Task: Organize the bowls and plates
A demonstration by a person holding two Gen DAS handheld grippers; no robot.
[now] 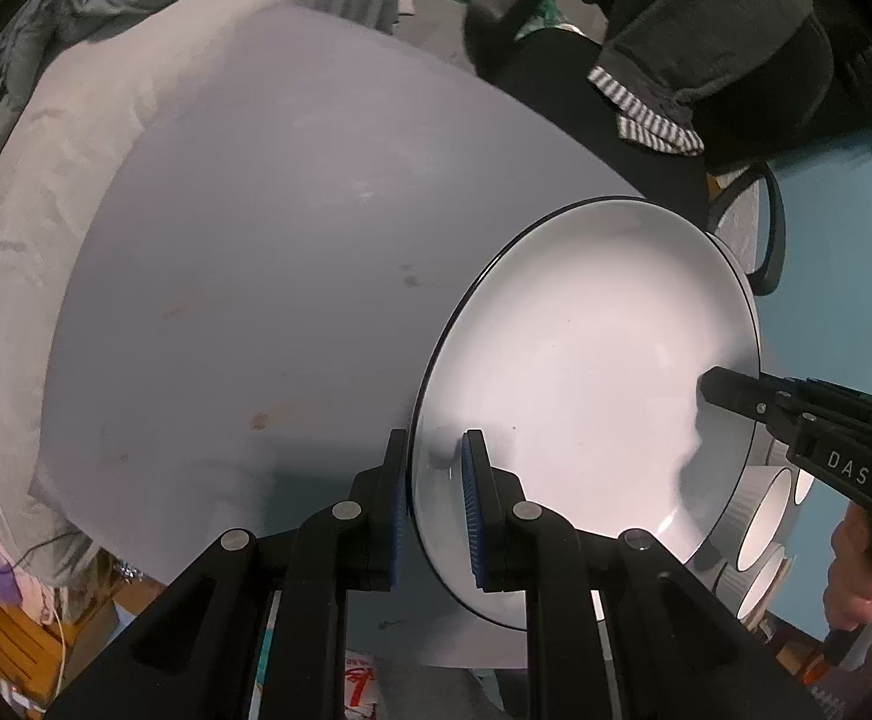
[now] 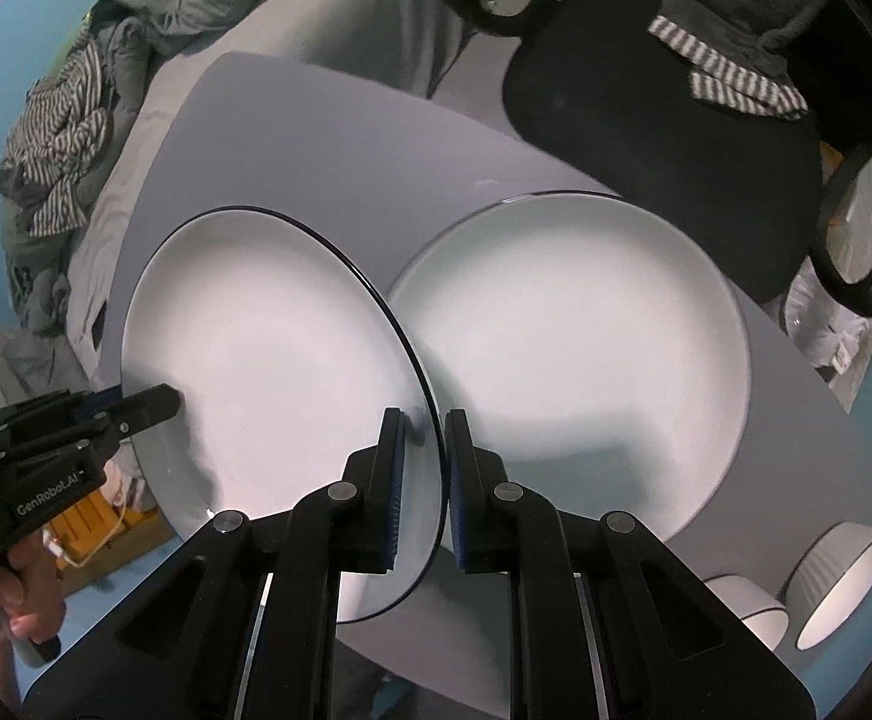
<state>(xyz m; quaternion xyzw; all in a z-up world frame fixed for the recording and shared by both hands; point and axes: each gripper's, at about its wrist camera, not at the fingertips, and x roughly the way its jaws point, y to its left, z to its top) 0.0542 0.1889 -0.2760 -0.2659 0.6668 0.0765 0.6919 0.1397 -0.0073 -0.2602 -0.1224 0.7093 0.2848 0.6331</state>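
Item: black-rimmed white plate [image 2: 268, 360], clamped at opposite rims by our left gripper [image 1: 433, 474] and right gripper [image 2: 423, 462], carried level, to settle squarely onto the second plate [image 2: 568, 354] at three o'clock.

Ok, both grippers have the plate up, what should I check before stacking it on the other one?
1. Left gripper shut on the lifted plate's rim: ok.
2. Right gripper shut on the opposite rim: ok.
3. Lifted plate empty: ok.
4. Second plate on the table empty, ready to receive: ok.
5. Bowls stand clear of the second plate: ok.
6. Lifted plate level: cannot tell.
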